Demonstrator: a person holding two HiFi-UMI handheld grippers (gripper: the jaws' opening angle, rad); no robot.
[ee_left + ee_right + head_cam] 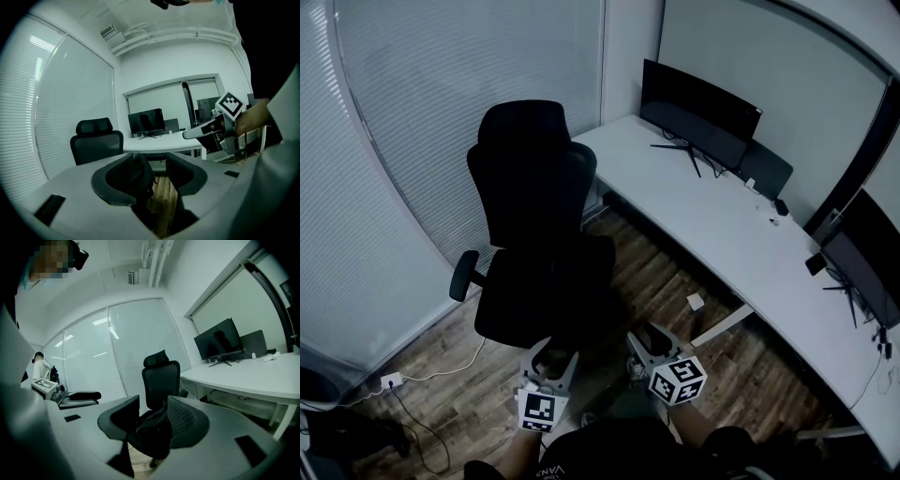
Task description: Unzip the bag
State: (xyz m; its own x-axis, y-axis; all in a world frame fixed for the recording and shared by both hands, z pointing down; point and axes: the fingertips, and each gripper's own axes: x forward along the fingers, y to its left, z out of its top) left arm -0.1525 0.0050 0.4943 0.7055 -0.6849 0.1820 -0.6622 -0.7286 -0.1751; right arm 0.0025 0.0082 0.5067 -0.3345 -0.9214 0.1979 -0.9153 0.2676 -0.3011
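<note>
Small office: blinds [441, 84] along the glass wall at left, and a long white desk [712, 220] with a dark monitor [698, 117] sweeping down the right. In the middle, over wood floor [675, 281], a black office chair [534, 178], with its backrest toward the blinds and its seat [502, 314] toward the person.

On that seat, a dark bag [152, 425]. Black on black from the head view and barely separable from the cushion there. Plainest from the right gripper view, lying in front of the backrest. Long axis seemingly across the seat, side to side, though too dim to be sure. No zipper line or pull visible in any view.

So: bag straight ahead of both grippers and a little below them. Left gripper [551, 356] right at the seat's front edge, nearly in line with the bag. Right gripper [649, 339] off the seat's right front corner, over bare floor, with the bag ahead and to its left. Left one the nearer, by judgement.

Both pairs of jaws spread wide, gripping nothing. In the left gap, a dark mass low down with floor planks beyond. In the right gap, bag and chair base framed well short of the pads.

Coming move, as judged: forward and slightly down, the left to steady the fabric and the right inward to find the pull.
</note>
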